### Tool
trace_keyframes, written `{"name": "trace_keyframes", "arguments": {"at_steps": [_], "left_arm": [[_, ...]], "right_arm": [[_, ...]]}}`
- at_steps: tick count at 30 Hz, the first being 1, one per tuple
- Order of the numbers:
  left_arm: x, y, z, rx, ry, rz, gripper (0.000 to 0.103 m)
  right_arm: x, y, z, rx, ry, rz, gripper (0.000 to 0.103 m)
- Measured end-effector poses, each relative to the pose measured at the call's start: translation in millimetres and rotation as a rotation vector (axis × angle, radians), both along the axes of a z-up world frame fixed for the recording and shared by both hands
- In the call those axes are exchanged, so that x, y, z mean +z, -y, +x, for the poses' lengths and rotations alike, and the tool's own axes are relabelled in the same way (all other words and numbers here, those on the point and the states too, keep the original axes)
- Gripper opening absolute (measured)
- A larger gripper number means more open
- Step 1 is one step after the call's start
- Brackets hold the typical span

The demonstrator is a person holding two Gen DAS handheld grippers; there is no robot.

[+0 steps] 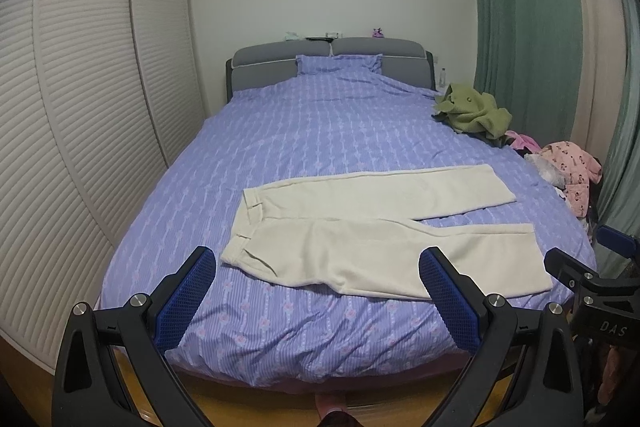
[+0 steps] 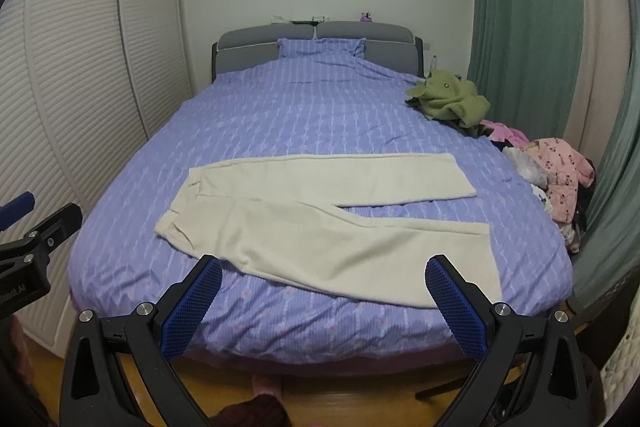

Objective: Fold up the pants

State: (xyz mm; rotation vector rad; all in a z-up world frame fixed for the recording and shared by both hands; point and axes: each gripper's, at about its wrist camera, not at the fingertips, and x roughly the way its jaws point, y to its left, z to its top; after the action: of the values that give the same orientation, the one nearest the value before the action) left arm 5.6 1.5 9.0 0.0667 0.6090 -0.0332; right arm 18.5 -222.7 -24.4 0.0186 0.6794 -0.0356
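Both my grippers, left gripper (image 1: 318,269) and right gripper (image 2: 324,277), hang with jaws spread and empty off the bed's (image 1: 280,131) foot, the cream pants (image 1: 372,227) lying flat, unfolded, waistband left, so next I judge reaching for waistband and hems.

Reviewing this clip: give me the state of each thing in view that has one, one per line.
Pants: unfolded, flat on the bed, legs spread apart.
Left gripper: open, empty.
Right gripper: open, empty.
Green garment: crumpled.
Pink jacket: heaped at the bed edge.
Wardrobe doors: shut.
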Motion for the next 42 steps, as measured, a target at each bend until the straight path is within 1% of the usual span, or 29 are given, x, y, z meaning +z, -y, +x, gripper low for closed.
{"name": "trace_keyframes", "arguments": {"at_steps": [2, 5, 7, 10, 13, 15, 18, 19, 20, 21, 24, 28, 31, 34, 37, 39, 41, 42], "left_arm": [[-8, -6, 6, 0.015, -0.011, -0.001, 0.103], [-24, -18, 19, 0.047, -0.044, 0.006, 0.103], [-35, -27, 27, 0.059, -0.061, 0.008, 0.103], [-56, -40, 46, 0.073, -0.084, 0.029, 0.103], [-81, -48, 67, 0.075, -0.099, 0.061, 0.103], [-107, -57, 89, 0.078, -0.124, 0.079, 0.103], [-140, -68, 120, 0.061, -0.171, 0.071, 0.103], [-151, -72, 131, 0.053, -0.185, 0.065, 0.103], [-163, -76, 142, 0.047, -0.197, 0.063, 0.103], [-180, -80, 157, 0.049, -0.213, 0.063, 0.103], [-218, -90, 187, 0.063, -0.242, 0.056, 0.103], [-265, -101, 222, 0.089, -0.275, 0.019, 0.103], [-293, -111, 239, 0.104, -0.311, -0.01, 0.102], [-319, -120, 253, 0.125, -0.362, -0.063, 0.101], [-337, -126, 265, 0.139, -0.402, -0.125, 0.098], [-346, -129, 272, 0.144, -0.422, -0.16, 0.097], [-355, -132, 279, 0.154, -0.444, -0.202, 0.097], [-359, -133, 282, 0.156, -0.455, -0.222, 0.097]], "right_arm": [[-5, 0, 4, -0.005, -0.005, 0.004, 0.103], [-21, -3, 15, -0.009, -0.033, 0.03, 0.103], [-39, -7, 26, -0.001, -0.06, 0.071, 0.103], [-60, -16, 40, 0.001, -0.085, 0.084, 0.103], [-91, -27, 59, -0.003, -0.105, 0.087, 0.103], [-119, -33, 77, -0.014, -0.137, 0.098, 0.103], [-156, -42, 102, -0.038, -0.182, 0.117, 0.103], [-171, -44, 113, -0.056, -0.194, 0.124, 0.103], [-180, -45, 120, -0.072, -0.201, 0.129, 0.103], [-194, -47, 131, -0.098, -0.211, 0.14, 0.103], [-230, -50, 157, -0.157, -0.227, 0.172, 0.103], [-271, -52, 181, -0.223, -0.247, 0.182, 0.103], [-294, -51, 192, -0.278, -0.263, 0.219, 0.102], [-314, -47, 195, -0.336, -0.282, 0.27, 0.102], [-328, -41, 195, -0.407, -0.282, 0.349, 0.102], [-335, -35, 195, -0.437, -0.277, 0.38, 0.102], [-341, -31, 198, -0.45, -0.276, 0.391, 0.101], [-343, -30, 200, -0.446, -0.277, 0.397, 0.098]]}}
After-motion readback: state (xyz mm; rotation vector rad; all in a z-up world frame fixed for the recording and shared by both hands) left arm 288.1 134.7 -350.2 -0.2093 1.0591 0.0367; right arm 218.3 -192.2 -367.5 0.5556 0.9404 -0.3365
